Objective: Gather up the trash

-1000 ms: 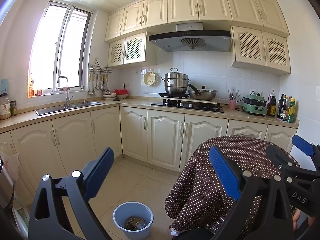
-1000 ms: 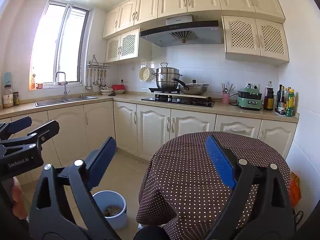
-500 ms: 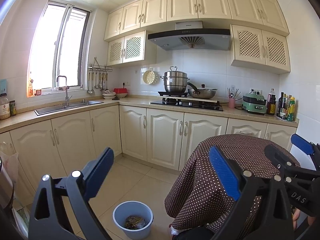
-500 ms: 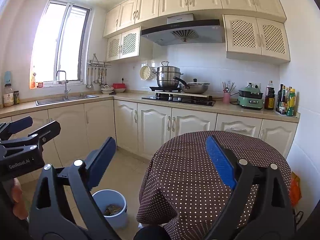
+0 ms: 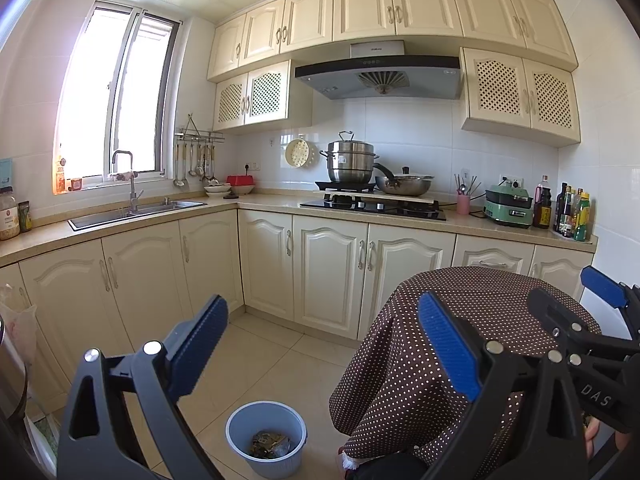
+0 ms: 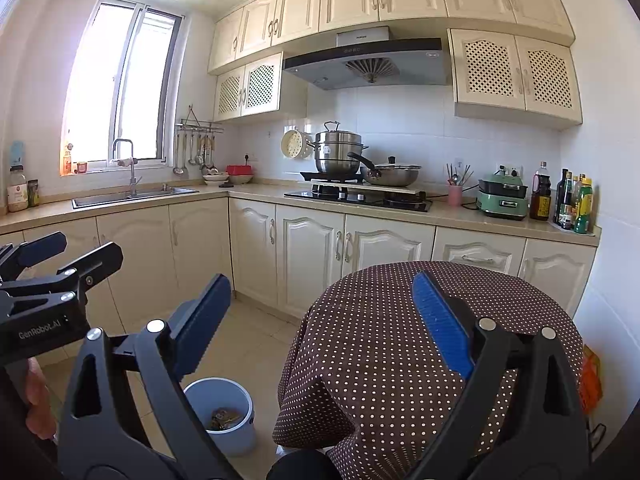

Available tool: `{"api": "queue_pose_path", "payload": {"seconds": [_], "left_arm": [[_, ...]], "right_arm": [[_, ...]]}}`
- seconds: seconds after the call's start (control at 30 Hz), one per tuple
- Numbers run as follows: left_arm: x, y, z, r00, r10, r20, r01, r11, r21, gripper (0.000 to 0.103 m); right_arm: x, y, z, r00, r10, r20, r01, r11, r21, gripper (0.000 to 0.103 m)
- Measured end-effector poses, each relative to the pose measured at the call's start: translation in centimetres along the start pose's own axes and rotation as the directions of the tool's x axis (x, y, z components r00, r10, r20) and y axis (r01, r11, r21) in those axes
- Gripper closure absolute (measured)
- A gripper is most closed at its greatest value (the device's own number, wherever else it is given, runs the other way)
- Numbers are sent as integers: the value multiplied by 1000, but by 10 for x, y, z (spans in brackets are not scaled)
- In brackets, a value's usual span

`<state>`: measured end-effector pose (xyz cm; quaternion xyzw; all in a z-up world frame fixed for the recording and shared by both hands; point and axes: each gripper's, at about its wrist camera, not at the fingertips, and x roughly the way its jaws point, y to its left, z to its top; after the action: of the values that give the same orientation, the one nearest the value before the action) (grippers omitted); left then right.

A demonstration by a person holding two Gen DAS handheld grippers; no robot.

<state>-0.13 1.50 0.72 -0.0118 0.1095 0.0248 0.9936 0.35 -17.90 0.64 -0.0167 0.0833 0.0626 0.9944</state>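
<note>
A light blue bin stands on the tiled floor with crumpled trash inside; it also shows in the right wrist view. My left gripper is open and empty, held high above the floor, with the bin below between its fingers. My right gripper is open and empty, above the edge of the round table with a brown dotted cloth. The left gripper also shows at the left of the right wrist view; the right gripper shows at the right of the left wrist view.
Cream cabinets run along the back and left walls under a counter with a sink, a stove with pots and bottles. An orange bag lies right of the table. A white bag hangs at far left.
Both views have shifted slightly; the grippers have drifted a little upward and stay open. The bin and table have not moved.
</note>
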Motion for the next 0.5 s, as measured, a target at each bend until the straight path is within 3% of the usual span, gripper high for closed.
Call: {"api": "queue_pose_path", "payload": {"seconds": [0.5], "left_arm": [[1,1,-1,1000,-8,-5,8,1000,2,9]], "right_arm": [[0,0,-1,1000,0,-2,0,1000,-1,12]]}}
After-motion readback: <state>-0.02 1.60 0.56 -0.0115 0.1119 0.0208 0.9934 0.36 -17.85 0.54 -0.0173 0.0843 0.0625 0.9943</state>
